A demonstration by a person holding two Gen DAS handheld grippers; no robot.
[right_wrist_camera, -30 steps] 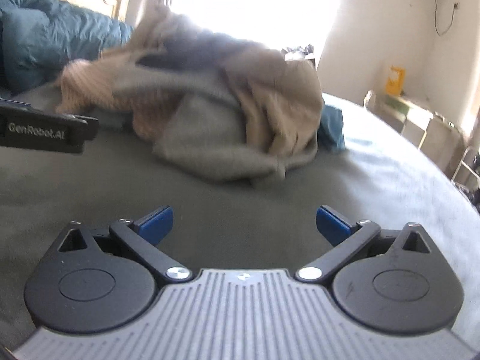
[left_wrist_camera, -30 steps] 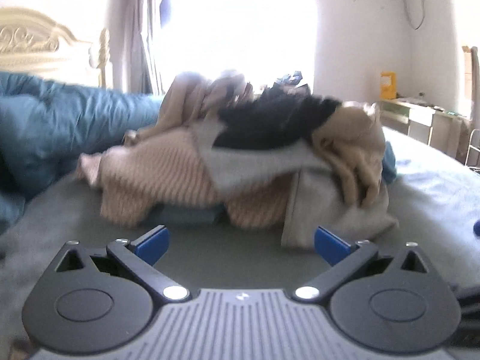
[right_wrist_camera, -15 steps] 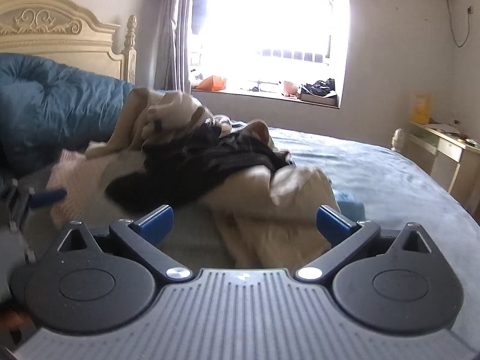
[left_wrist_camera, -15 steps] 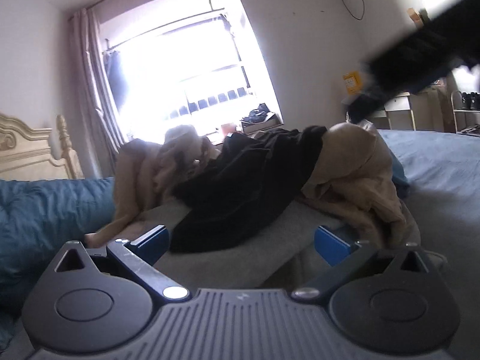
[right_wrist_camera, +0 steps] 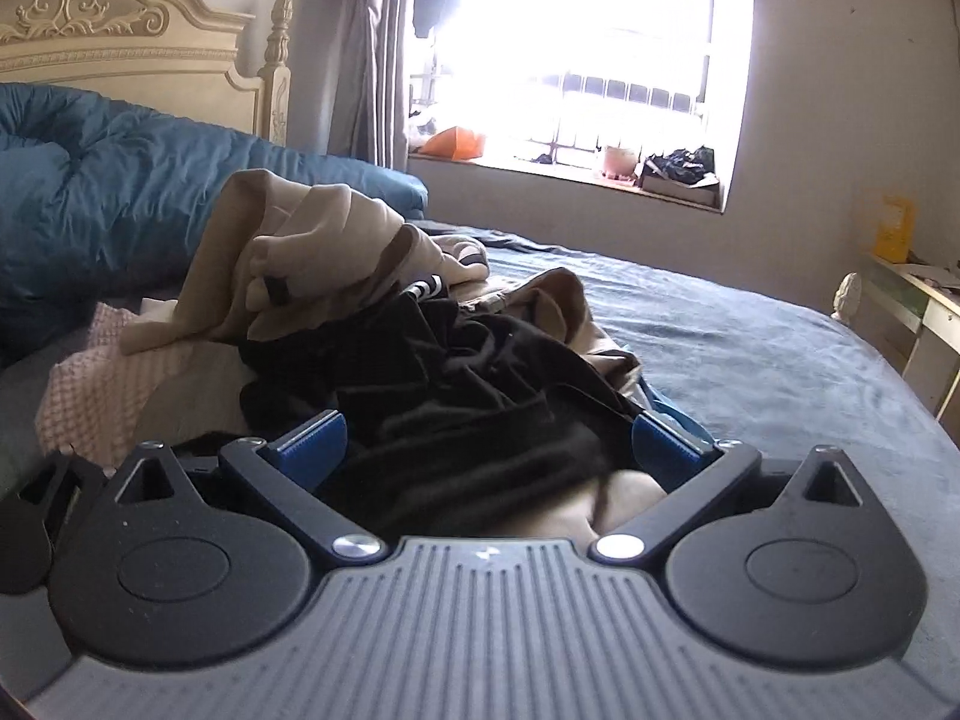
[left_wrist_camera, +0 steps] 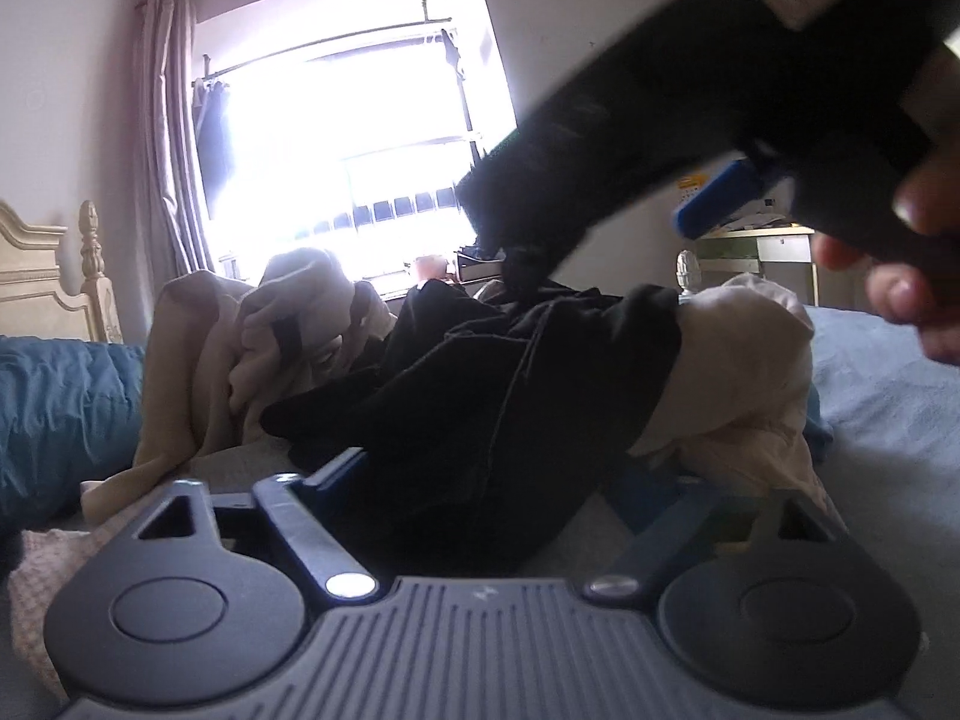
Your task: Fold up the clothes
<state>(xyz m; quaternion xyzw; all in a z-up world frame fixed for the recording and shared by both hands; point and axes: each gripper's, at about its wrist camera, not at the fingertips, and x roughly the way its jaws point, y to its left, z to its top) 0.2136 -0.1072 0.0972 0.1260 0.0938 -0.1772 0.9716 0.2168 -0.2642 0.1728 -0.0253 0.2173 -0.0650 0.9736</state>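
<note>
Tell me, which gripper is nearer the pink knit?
Left. The left gripper, jaws closing around black cloth, sits beside the pink knit; the right gripper hangs farther off over the pile.

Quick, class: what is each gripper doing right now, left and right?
Left gripper: jaws closing, black garment between them, no firm grip visible yet.
Right gripper: open, black garment bunched between its fingers, not pinched.

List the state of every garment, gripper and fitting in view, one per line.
black garment: crumpled on top of the pile, unfolded
beige garment: bunched up, unfolded
pink knit: under the pile, edge showing
left gripper: jaws closing, black cloth between them
right gripper: open around black cloth
curtain: drawn aside
</note>
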